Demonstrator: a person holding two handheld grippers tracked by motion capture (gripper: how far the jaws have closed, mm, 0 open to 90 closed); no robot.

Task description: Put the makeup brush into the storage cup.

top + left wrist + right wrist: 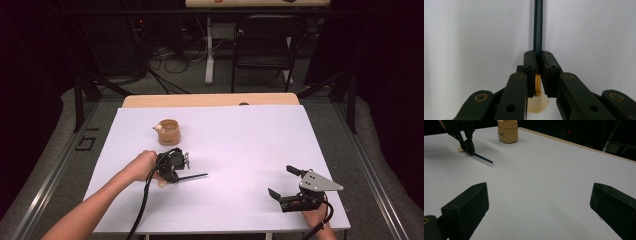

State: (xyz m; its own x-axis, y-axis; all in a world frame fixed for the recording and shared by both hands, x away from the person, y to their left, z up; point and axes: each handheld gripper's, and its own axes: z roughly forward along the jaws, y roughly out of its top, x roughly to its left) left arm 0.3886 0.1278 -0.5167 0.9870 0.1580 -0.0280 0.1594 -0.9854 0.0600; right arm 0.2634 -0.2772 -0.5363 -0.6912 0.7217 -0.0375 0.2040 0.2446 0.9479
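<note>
Left gripper pressed tight on a brush, pinching it near the gold ferrule, just above the pale bristles; dark handle running out ahead of the jaws, lying low along the white surface. Seen from the right gripper view as well: left gripper pointing down at the sheet, brush sticking out sideways from the pads, bristle tuft peeking out behind. Bristle end apparently touching the surface; hard to tell whether the handle tip touches or hangs just clear.

Further out, a tan cup standing upright just beyond the left hand, apart from the brush, with something pale at its rim, too small to make out.

Right gripper spread wide and empty, resting low near the front right corner of the surface, well apart from brush and cup, jaws aimed toward them.

Step in hand, by the look of it: grasp of the brush just secured, lift not yet begun. Next move likely a straight raise off the sheet, then a turn of the wrist to bring the brush upright and a short carry to the cup, bristles or handle lowered inside without knocking the light cup over. Calls for a firm pinch, since the long handle could pivot between the pads
</note>
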